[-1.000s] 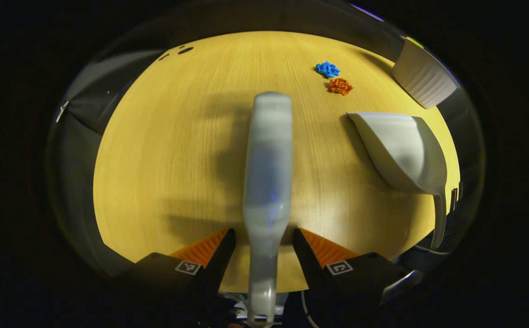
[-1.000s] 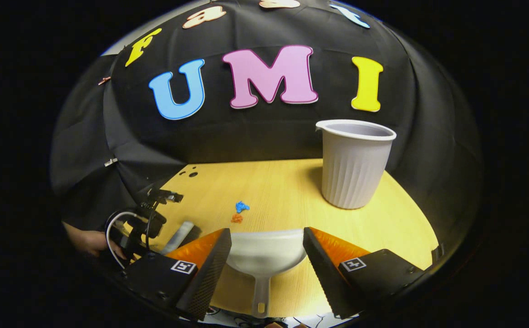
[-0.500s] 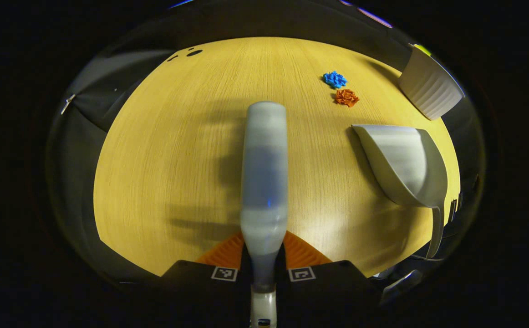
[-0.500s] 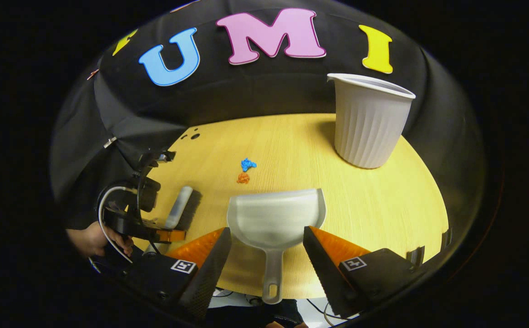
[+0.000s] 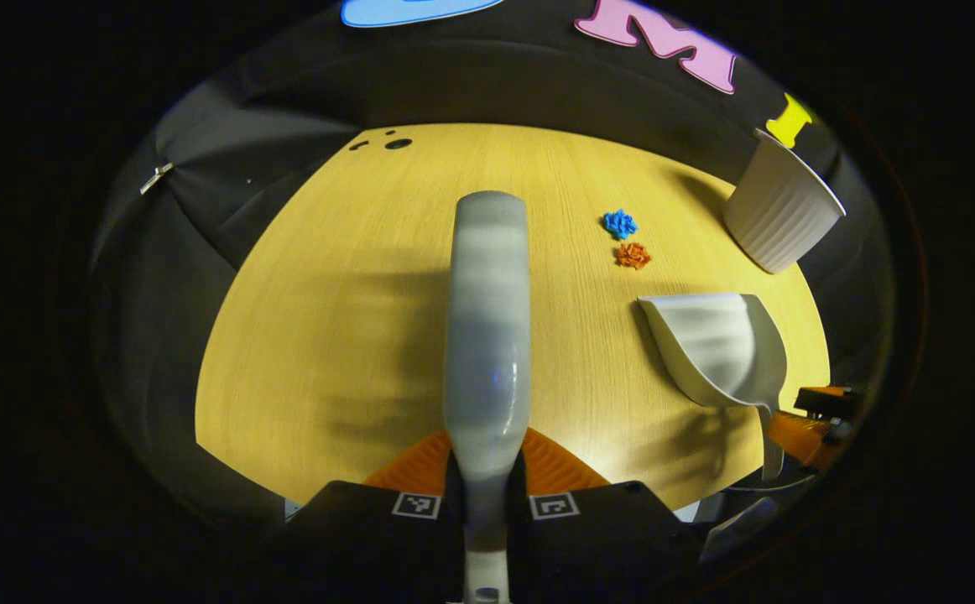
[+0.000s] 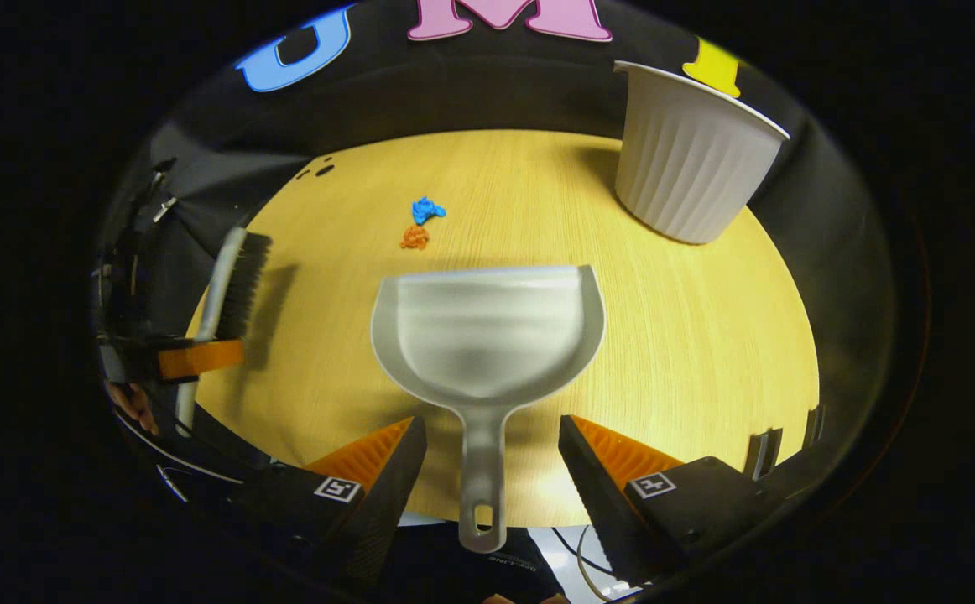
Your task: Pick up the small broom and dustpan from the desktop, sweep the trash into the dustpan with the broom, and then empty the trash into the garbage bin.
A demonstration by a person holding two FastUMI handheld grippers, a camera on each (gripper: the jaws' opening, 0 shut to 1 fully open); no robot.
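In the left gripper view my left gripper (image 5: 486, 470) is shut on the handle of the small grey broom (image 5: 487, 319), which is lifted above the wooden desktop (image 5: 328, 302) and points away from me. The grey dustpan (image 6: 487, 335) lies flat on the desk, its handle between the open fingers of my right gripper (image 6: 492, 457), which do not touch it. A blue scrap (image 6: 426, 209) and an orange scrap (image 6: 414, 237) lie just beyond the pan's lip. The dustpan (image 5: 718, 348) and both scraps (image 5: 619, 223) (image 5: 633, 255) also appear right of the broom.
A white ribbed bin (image 6: 689, 155) stands at the back right of the desk. Two small dark holes (image 6: 320, 170) mark the far left of the desktop. In the right gripper view the broom (image 6: 232, 289) and a hand (image 6: 131, 403) are at the left edge.
My left gripper closed on the broom handle and raised the broom off the desk. My right gripper came down and forward until the dustpan handle lay between its open fingers.
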